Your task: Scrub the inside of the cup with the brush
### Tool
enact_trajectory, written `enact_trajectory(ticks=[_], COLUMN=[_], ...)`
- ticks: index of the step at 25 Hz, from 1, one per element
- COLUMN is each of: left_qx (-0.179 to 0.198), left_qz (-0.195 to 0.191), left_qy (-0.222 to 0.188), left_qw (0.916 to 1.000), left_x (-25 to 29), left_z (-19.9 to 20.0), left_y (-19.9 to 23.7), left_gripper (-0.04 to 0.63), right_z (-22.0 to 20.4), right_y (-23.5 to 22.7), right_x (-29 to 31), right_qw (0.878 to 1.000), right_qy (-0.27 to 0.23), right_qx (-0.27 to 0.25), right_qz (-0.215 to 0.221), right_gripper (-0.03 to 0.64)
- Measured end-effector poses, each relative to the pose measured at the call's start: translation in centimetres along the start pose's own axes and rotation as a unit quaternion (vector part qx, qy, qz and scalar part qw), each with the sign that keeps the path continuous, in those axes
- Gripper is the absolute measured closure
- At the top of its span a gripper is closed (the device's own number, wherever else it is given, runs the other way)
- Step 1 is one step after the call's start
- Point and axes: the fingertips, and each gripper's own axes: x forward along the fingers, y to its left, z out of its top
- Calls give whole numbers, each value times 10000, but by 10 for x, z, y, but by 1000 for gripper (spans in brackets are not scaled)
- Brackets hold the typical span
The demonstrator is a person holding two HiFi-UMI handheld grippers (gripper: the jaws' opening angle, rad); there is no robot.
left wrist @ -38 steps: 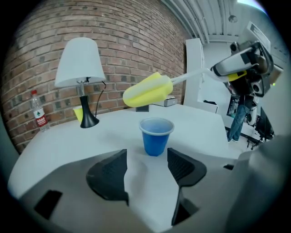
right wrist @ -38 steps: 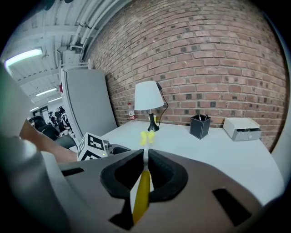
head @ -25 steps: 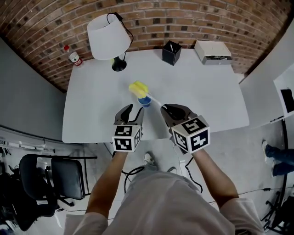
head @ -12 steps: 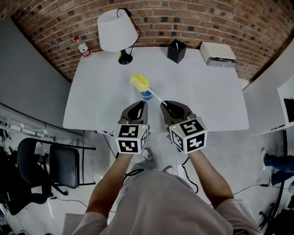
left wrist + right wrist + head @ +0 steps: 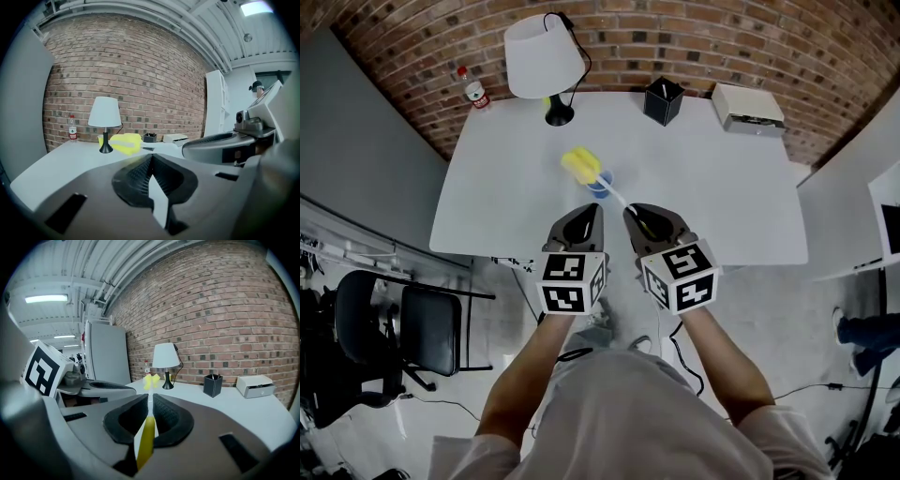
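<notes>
A small blue cup (image 5: 599, 187) stands on the white table (image 5: 506, 206), just beyond both grippers. The brush has a yellow sponge head (image 5: 580, 165) raised above and left of the cup. Its white handle (image 5: 618, 198) slants back into my right gripper (image 5: 638, 217), which is shut on the yellow handle end (image 5: 145, 441). The sponge head (image 5: 151, 380) shows past those jaws. My left gripper (image 5: 592, 210) sits near the cup's front left, shut with nothing between its jaws. In the left gripper view the sponge (image 5: 125, 143) shows ahead and the cup is hidden.
At the table's far edge stand a white-shaded lamp (image 5: 541, 44), a plastic bottle (image 5: 473, 90), a black pen holder (image 5: 664, 100) and a white box (image 5: 748, 108). A black chair (image 5: 412, 328) stands on the floor to the left. The table's front edge runs just beneath the grippers.
The left gripper's jaws have gone from open to shut, holding nothing, and it has drawn in closer beside the right gripper. The right gripper keeps its hold on the brush.
</notes>
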Motion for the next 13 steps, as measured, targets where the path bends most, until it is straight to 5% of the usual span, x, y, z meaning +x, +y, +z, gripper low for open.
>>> enact_trajectory(ticks=[13], left_qx=[16], left_qz=[5], left_qy=[7], left_qw=[10000], left_x=[-4], left_z=[-1], left_y=[-3], left_gripper=[589], right_z=[-4], right_y=[5], right_x=[0], right_qw=[10000], right_qy=[31], right_qx=[30], right_qz=[48], right_gripper=[587])
